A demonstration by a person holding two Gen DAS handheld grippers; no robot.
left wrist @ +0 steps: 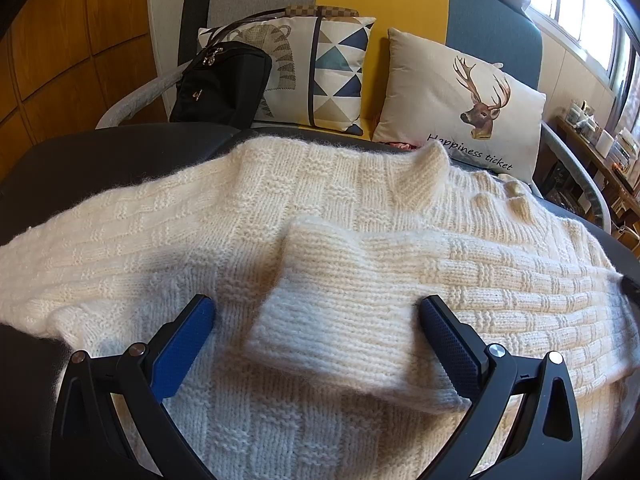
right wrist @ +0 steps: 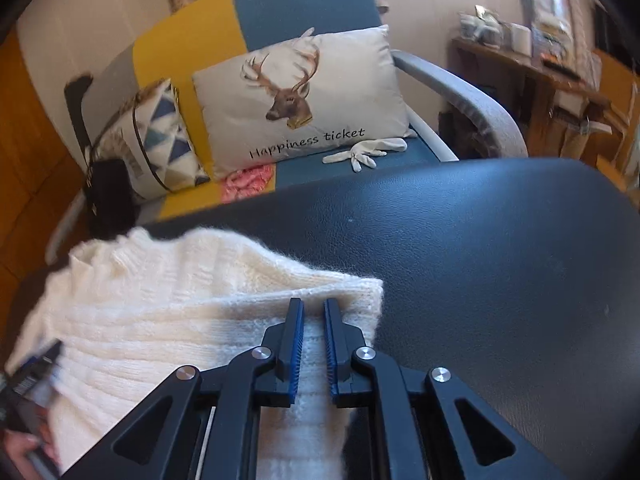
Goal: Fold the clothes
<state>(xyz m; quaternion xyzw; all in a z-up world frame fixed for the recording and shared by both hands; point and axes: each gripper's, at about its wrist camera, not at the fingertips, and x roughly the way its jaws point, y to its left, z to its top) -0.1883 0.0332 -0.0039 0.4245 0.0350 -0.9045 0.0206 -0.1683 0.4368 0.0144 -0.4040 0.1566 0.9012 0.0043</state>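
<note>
Sweater (left wrist: pixel 280 208) lying on the dark counter (right wrist: pixel 480 240).
Left gripper (left wrist: pixel 316 312) fingers spreading around the folded sleeve (left wrist: pixel 360 300); right gripper (right wrist: pixel 313 308) fingers pinching the sweater's edge.

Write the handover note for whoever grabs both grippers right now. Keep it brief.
Left gripper: open, hovering over the sleeve cuff, which lies folded across the sweater; pads not touching it.
Right gripper: shut on the sweater's edge, near the corner on the black table.
Done: one sleeve folded in over the body.
Left: carry the pinched edge over to fold the body, then finish and square the folds.
Sofa with deer pillow lies behind the table; not part of the job.
</note>
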